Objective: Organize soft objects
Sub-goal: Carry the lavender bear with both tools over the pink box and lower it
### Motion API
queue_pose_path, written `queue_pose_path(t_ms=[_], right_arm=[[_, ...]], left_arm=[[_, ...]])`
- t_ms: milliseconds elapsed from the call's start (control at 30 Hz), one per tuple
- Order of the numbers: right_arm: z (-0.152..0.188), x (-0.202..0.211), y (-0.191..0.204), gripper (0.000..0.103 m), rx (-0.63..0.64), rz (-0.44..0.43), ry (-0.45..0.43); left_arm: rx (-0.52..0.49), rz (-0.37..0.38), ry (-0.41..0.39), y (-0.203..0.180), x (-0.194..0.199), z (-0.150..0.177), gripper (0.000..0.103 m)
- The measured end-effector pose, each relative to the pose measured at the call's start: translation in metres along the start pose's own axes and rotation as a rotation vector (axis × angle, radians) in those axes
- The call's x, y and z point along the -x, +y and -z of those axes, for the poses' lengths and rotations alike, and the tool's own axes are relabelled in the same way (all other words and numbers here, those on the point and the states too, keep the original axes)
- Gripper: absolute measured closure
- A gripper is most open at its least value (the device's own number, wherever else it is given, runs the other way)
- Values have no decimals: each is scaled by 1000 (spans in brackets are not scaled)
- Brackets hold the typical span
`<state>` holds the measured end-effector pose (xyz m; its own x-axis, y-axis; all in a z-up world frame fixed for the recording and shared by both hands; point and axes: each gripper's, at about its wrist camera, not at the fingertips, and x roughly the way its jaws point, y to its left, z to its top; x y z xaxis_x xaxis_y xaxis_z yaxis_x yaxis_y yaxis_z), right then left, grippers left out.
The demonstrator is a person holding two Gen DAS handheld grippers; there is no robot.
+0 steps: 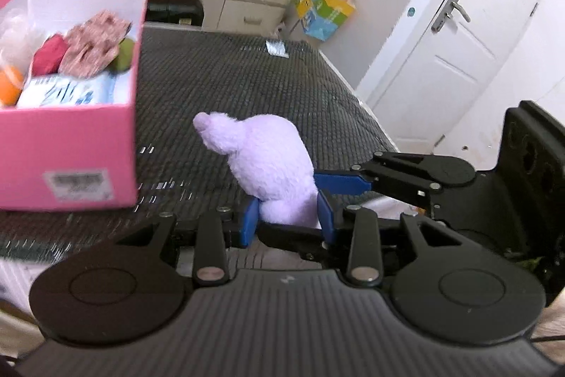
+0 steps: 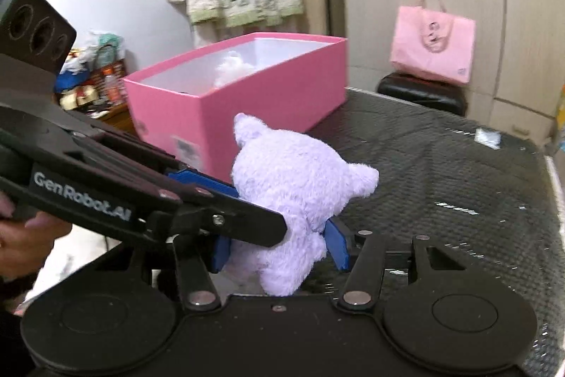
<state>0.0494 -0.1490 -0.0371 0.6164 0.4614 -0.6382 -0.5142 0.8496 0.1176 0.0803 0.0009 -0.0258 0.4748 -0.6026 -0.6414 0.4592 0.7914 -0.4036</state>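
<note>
Left wrist view: left gripper nearest, blue pads pinching the base of a purple plush toy; pink box at 10 o'clock, already holding soft items.

Right wrist view: right gripper clamps the toy's lower body, jaws easing slightly apart; box at 12. Toy looks light and squashy, best gripped low on the body.

Lilac plush toy, fuzzy. Pink box, white inside. Dark worktop, fine grid weave. Pink tote bag. Black hand-held gripper, blue pads. White door.
</note>
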Motion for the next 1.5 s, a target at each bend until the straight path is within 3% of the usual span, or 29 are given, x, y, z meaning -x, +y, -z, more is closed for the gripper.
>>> queue_pose_path(t_ms=[100, 333, 533, 800, 1100, 1200, 1367, 1500], right_arm=[[-9, 1, 15, 42, -38, -49, 40], [-26, 2, 54, 41, 15, -159, 24], [-44, 6, 75, 40, 71, -191, -17], [-84, 5, 82, 40, 98, -164, -99], [-151, -32, 55, 40, 93, -158, -154], [-164, -54, 46, 40, 129, -149, -145], [-172, -102, 25, 39, 8, -207, -49], [-171, -132, 28, 39, 39, -167, 0]], left_arm=[[45, 12, 41, 11, 21, 1, 69], [68, -32, 59, 25, 68, 3, 69], [59, -36, 24, 34, 98, -6, 69], [27, -33, -89, 44, 117, -39, 69], [66, -71, -229, 78, 115, -97, 68], [122, -78, -235, 100, 101, -111, 68], [217, -84, -200, 140, 71, -117, 68], [257, -111, -171, 160, 48, -118, 68]])
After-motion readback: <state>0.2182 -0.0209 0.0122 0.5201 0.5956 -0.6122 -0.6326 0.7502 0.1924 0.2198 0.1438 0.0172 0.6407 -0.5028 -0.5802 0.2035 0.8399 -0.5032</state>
